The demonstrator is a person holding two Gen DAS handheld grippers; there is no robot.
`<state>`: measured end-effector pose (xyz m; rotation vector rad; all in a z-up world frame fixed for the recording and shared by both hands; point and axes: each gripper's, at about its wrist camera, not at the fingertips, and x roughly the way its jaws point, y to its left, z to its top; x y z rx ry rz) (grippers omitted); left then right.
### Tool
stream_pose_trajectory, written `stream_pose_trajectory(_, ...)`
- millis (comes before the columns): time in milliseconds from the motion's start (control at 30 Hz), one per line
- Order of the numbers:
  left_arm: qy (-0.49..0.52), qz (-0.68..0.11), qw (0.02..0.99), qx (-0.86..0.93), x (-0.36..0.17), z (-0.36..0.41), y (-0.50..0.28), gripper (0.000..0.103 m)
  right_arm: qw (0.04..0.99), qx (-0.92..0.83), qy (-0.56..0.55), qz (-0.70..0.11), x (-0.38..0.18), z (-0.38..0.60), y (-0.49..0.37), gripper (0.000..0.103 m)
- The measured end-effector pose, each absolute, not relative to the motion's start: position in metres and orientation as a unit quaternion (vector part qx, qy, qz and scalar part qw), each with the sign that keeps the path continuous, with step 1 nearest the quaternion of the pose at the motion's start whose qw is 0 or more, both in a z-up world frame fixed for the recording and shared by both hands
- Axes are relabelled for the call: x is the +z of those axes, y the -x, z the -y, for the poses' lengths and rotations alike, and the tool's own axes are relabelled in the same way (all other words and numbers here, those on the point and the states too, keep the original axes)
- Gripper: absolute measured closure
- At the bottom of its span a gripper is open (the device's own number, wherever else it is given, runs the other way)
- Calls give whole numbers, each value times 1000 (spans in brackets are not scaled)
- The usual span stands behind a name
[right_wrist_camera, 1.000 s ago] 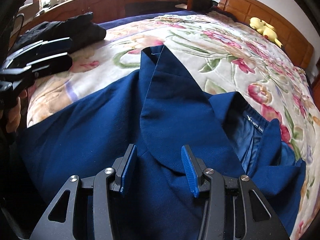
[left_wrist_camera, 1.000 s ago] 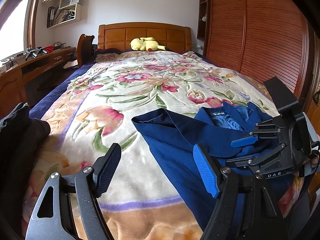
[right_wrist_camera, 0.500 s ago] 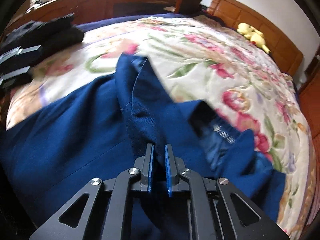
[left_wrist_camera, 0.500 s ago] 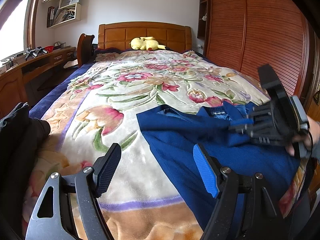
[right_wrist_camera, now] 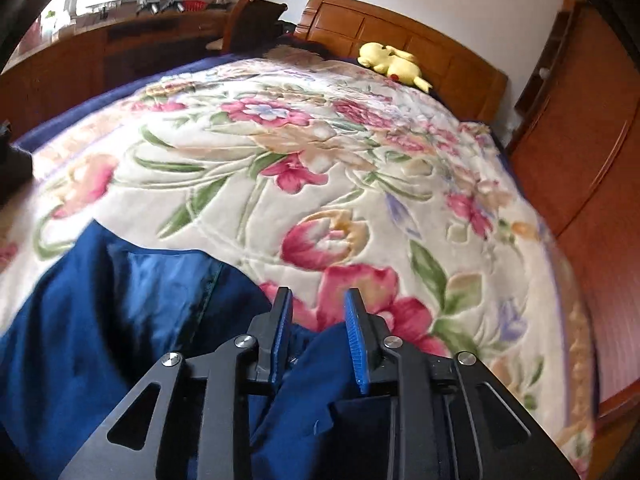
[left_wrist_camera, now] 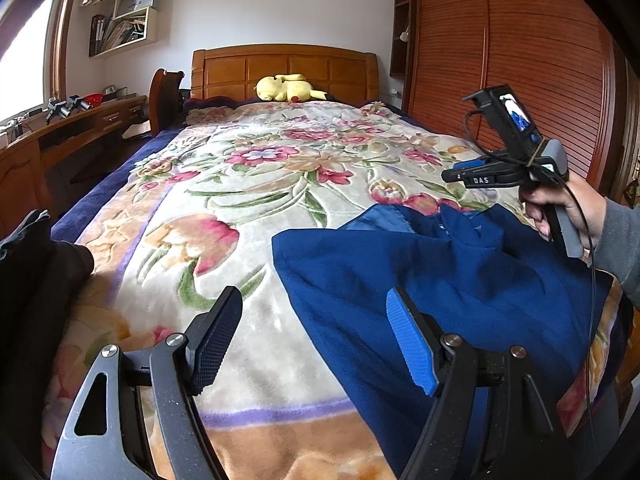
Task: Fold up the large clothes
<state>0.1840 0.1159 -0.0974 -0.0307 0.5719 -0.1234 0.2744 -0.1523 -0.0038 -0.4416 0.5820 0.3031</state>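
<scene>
- Left gripper (left_wrist_camera: 314,340): released, fingers spread wide, nothing between them; held low above the near end of the bed (left_wrist_camera: 280,436).
- Right gripper (right_wrist_camera: 318,344): fingers parted, nothing clamped; raised above the bed in the right hand (left_wrist_camera: 568,212), as seen from the left wrist view.
- Blue jacket (left_wrist_camera: 460,280): lies crumpled on the blanket (left_wrist_camera: 256,184), ahead and to the right of the left gripper, directly beneath and just behind the right gripper's fingers. Shiny lining (right_wrist_camera: 160,292) exposed ahead-left of the right gripper.
- Blue pad of the left gripper's right finger (left_wrist_camera: 412,348) overlaps the jacket edge in view; contact cannot be determined.
- Dark clothing (left_wrist_camera: 36,264): heaped at the bed edge, to the left of the left gripper.
- Yellow plush toy (left_wrist_camera: 286,88): far ahead of both grippers, against the headboard (left_wrist_camera: 280,66).
- Desk (left_wrist_camera: 68,128): along the wall, ahead-left of the left gripper.
- Wardrobe (left_wrist_camera: 520,60): slatted wooden doors, to the right of both grippers.
- Wall shelf (left_wrist_camera: 124,20): high on the wall, ahead-left.
</scene>
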Motion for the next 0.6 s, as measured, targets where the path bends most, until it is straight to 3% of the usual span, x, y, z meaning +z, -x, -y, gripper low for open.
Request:
stream_pose_trajectory(133, 13, -282, 957, -63, -97, -114, -184, 28, 905, 193, 231, -300, -19, 152, -257, 75)
stream_pose_trajectory(233, 14, -282, 957, -63, -97, -114, -184, 28, 888, 234, 233, -320, -35, 144, -237, 66)
stream_pose_trajectory(600, 13, -283, 957, -62, -98, -113, -184, 28, 843, 289, 289, -348, -88, 115, -189, 59)
